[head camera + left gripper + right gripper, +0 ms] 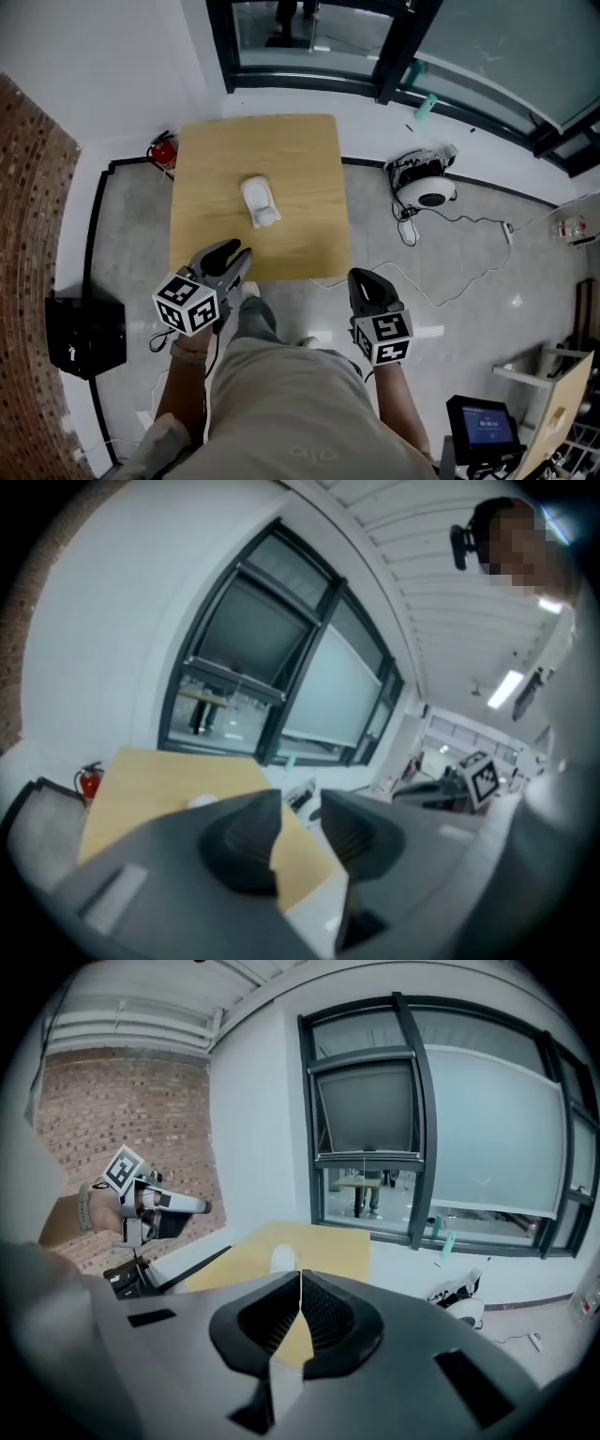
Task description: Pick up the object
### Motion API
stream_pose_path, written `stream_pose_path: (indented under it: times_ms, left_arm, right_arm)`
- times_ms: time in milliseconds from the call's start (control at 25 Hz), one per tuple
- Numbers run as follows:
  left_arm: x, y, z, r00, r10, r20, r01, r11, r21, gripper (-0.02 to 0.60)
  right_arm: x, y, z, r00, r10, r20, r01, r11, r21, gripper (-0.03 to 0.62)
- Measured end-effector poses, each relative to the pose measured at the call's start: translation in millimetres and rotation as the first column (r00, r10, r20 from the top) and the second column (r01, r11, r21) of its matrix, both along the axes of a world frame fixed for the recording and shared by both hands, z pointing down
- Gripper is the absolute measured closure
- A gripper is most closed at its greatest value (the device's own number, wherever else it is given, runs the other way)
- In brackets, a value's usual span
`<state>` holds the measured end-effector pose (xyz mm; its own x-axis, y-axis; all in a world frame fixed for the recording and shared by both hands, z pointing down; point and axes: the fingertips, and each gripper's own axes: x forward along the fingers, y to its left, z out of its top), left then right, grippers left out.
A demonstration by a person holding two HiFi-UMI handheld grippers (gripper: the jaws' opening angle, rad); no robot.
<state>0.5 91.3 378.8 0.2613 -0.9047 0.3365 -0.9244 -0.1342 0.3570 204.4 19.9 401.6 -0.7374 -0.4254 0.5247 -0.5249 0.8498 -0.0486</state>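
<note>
A small white object (pixel 260 202) lies near the middle of a square wooden table (pixel 309 169). In the left gripper view the white object (pixel 200 802) peeks out just above the left jaw, and in the right gripper view the object (pixel 283 1258) sits just beyond the jaw tips. My left gripper (pixel 239 251) hovers over the table's near edge, short of the object, its jaws slightly apart with nothing between them (pixel 302 803). My right gripper (pixel 361 278) hangs off the near right corner of the table, jaws pressed together and empty (pixel 300 1276).
A red fire extinguisher (pixel 162 152) stands at the table's far left corner. A black box (pixel 86 336) sits on the floor at left. A white device with cables (pixel 427 183) lies at right. A monitor (pixel 483 427) is at the lower right. Glass doors run behind the table.
</note>
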Motion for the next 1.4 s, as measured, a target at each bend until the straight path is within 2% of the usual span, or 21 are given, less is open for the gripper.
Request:
stream_pose_path:
  times_ms: [320,480,600,800,960,1200,1400]
  left_arm:
    - [-118,-42,7,0.997,0.044,-0.067,-0.044,0.999,0.002,0.466]
    - [-166,-46,10,0.996,0.030,-0.084,-0.031,1.000,-0.005,0.466]
    - [-192,-45,9,0.996,-0.013,-0.092,0.013,1.000,-0.003,0.466]
    - [-214,-44,14,0.989,-0.106,-0.101,0.105,0.994,-0.012,0.466]
    - [-211,-40,17,0.983,-0.154,-0.099,0.153,0.988,-0.019,0.466]
    - [-200,-54,19,0.988,-0.140,-0.069,0.138,0.990,-0.033,0.466]
    - [-202,-53,18,0.990,-0.126,-0.066,0.125,0.992,-0.027,0.466]
  right_arm:
    - [-151,-58,-28,0.999,-0.024,-0.046,0.026,0.999,0.038,0.585]
    - [-220,-66,-33,0.992,-0.110,-0.065,0.114,0.992,0.058,0.585]
    - [-253,-67,-27,0.982,-0.172,-0.077,0.176,0.983,0.047,0.585]
    - [-283,-71,-13,0.963,-0.263,-0.062,0.263,0.965,0.007,0.585]
    - [-290,-64,-4,0.943,-0.329,-0.060,0.327,0.944,-0.027,0.585]
    - [-295,-74,2,0.924,-0.379,-0.052,0.378,0.925,-0.029,0.585]
    - [-293,-68,6,0.926,-0.373,-0.048,0.372,0.927,-0.042,0.585]
